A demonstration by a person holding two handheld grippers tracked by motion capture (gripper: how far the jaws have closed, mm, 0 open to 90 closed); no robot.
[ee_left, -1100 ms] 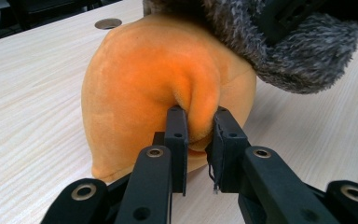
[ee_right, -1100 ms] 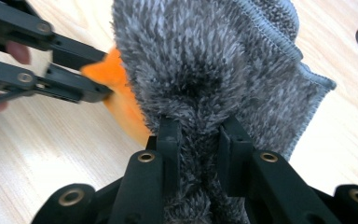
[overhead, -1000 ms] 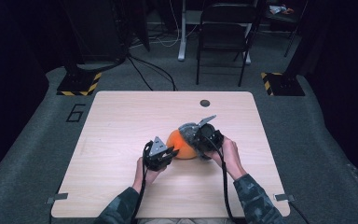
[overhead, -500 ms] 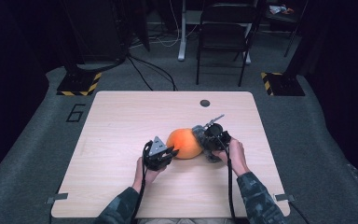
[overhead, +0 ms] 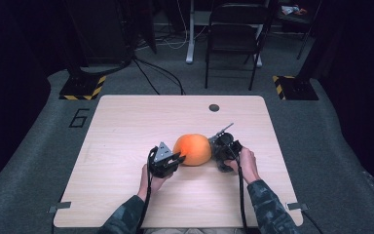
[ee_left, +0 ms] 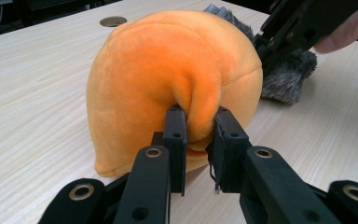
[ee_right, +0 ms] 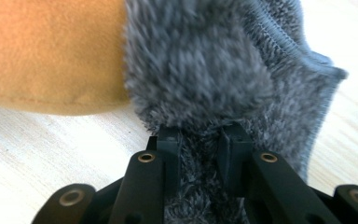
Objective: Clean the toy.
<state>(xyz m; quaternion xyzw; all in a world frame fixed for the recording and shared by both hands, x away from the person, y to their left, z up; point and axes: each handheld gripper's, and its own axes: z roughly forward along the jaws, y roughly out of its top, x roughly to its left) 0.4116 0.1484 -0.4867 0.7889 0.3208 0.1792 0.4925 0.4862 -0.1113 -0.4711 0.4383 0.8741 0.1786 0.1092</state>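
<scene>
table (overhead: 126, 146): pale wood, bears everything; a round hole (overhead: 214, 107) sits near its far edge, well apart from the work.
plush (overhead: 193, 149): orange, rounded, resting on the table near the middle, between the two grippers; it looks like a soft toy with a grey furry part at one end, so each end gives one gripper its own hold.
fur (ee_right: 214, 79): grey, fuzzy, with a knitted hem, touching the plush on its right side and lying partly on the table.
left gripper (ee_left: 200, 135): low on the table, jaws pinched on a fold of the orange fabric; likely an anchor, keeping the plush from sliding while the other end is worked.
right gripper (ee_right: 200, 140): jaws pressed together on the fur, tufts bulging between and around them; the grip sits low at the fur's base, probably to pull it away from the orange body or stretch it out.
risk: thin folds could slip out of either pinch under a hard tug.
</scene>
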